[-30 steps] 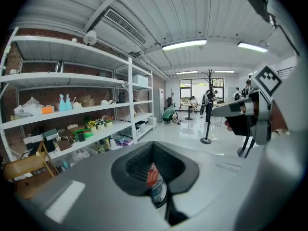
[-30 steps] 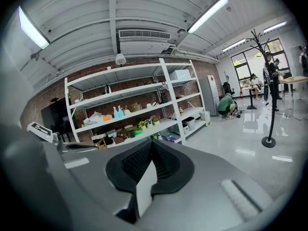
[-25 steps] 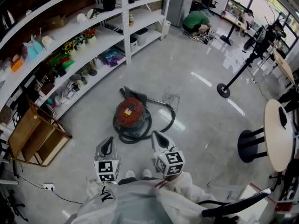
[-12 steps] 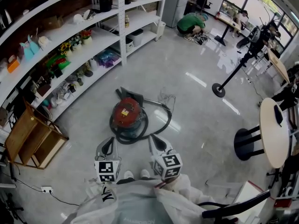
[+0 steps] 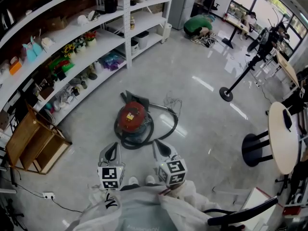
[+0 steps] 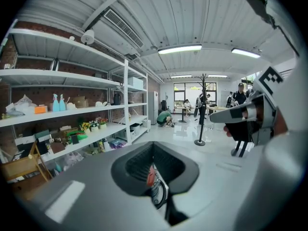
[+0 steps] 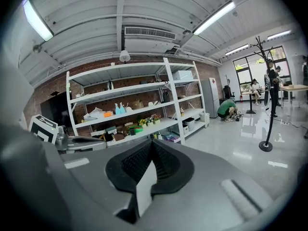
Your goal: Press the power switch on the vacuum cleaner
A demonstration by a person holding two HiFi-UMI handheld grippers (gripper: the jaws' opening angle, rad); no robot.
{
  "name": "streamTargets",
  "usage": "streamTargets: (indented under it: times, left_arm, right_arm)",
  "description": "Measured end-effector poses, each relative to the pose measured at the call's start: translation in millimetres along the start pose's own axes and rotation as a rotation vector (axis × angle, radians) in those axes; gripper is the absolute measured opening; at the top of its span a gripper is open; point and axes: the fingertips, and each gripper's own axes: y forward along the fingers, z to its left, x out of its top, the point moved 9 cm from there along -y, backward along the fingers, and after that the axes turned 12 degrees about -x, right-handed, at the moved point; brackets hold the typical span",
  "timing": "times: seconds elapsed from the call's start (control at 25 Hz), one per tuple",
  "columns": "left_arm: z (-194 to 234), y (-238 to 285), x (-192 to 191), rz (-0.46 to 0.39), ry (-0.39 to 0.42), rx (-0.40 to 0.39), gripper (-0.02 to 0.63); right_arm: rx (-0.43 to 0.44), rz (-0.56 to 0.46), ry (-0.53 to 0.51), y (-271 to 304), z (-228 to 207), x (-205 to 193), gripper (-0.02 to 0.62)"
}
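My L gripper [image 5: 113, 146] & R gripper [image 5: 158, 144]: jaws together, empty. Red vacuum cleaner [image 5: 133, 118] on floor [image 5: 202, 109] ahead of jaws, not touching.

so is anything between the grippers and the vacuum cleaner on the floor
Nothing visible does. Only bare floor lies between the left gripper, the right gripper and the vacuum cleaner. Its black hose coils on the floor round the body's near side, low, not over the red top.
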Motion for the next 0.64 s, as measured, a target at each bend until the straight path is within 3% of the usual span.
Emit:
streamTargets:
  times: [0.64]
  left_arm:
    - [1.0,0.8,-2.6,0.007,-0.002,0.004,0.0]
  right_arm:
    - [0.005,0.006,0.005,4.0,-0.8,-3.0,0.0]
